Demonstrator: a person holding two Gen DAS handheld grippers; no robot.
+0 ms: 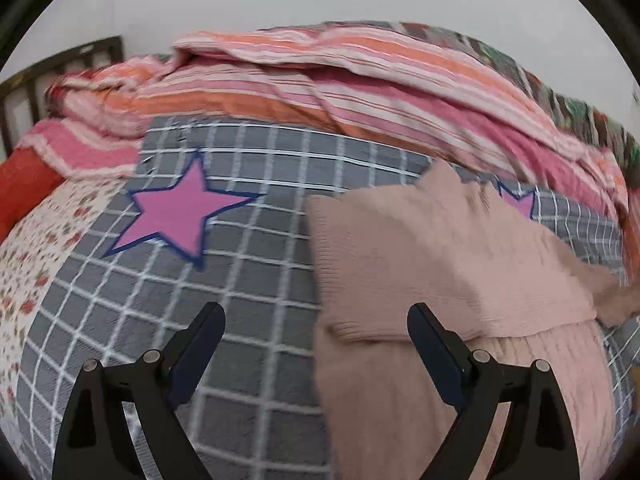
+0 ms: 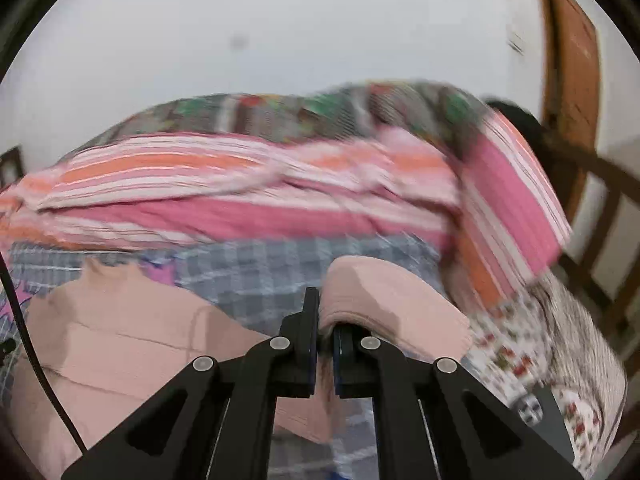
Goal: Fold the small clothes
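My right gripper (image 2: 326, 320) pinches the sweater (image 2: 384, 292) sleeve, mid-fold; left gripper (image 1: 316, 344) gapes empty beside the sweater. Next: lay the sleeve across.

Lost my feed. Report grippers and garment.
Left gripper open, empty. Right gripper shut on a fold of the pink garment; the rest lies on the checked blanket. Nothing in the way.

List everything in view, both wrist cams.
knit garment: 1, dusty pink, on the checked sheet, one part lifted by the right gripper
checked sheet: 1, grey with white grid and pink stars, covering the bed
striped blanket: 1, pink, orange, white, bunched behind the sheet
floral sheet: 1, white with red flowers, bed edge
door: 1, brown, far right
left gripper: 1, black, jaws open, empty
right gripper: 1, black, jaws shut on the garment
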